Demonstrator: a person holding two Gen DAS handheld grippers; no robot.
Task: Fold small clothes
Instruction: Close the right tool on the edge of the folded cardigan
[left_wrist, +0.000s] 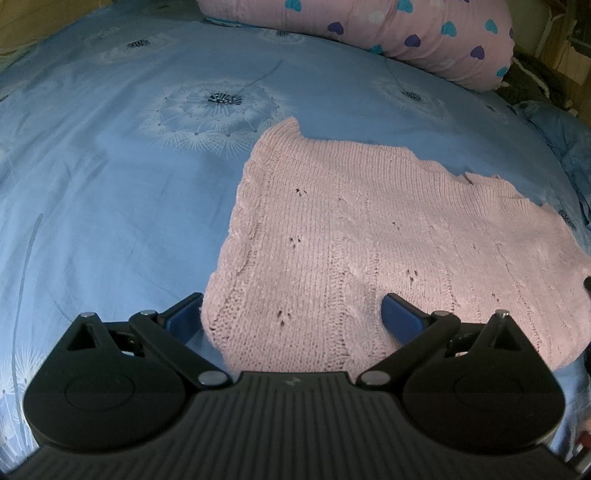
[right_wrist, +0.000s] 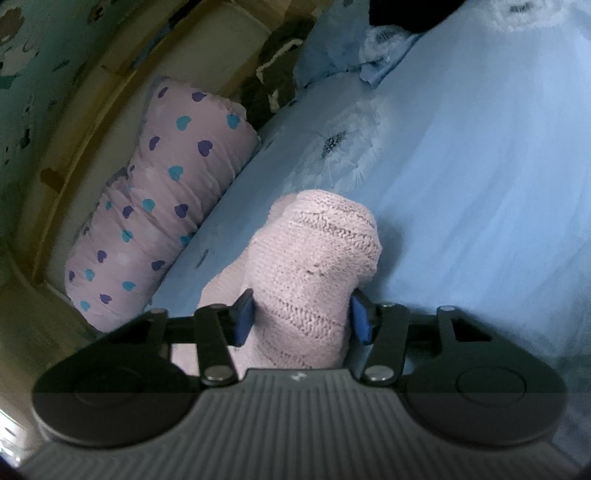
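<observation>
A pink knitted sweater (left_wrist: 369, 236) lies spread on the blue bedsheet (left_wrist: 110, 184). My left gripper (left_wrist: 291, 314) is open, its blue pads (left_wrist: 400, 317) standing either side of the sweater's near corner, low over it. My right gripper (right_wrist: 301, 319) is partly closed on a bunched fold of the same pink sweater (right_wrist: 314, 254), which bulges up between the blue pads (right_wrist: 243, 321) and is lifted off the sheet.
A pink pillow with blue and purple hearts (left_wrist: 406, 33) lies along the bed's far edge; it also shows in the right wrist view (right_wrist: 159, 206). A wooden bed frame (right_wrist: 92, 122) and dark cloth (right_wrist: 273, 81) lie beyond it. The blue dandelion-print sheet (right_wrist: 480, 166) surrounds the sweater.
</observation>
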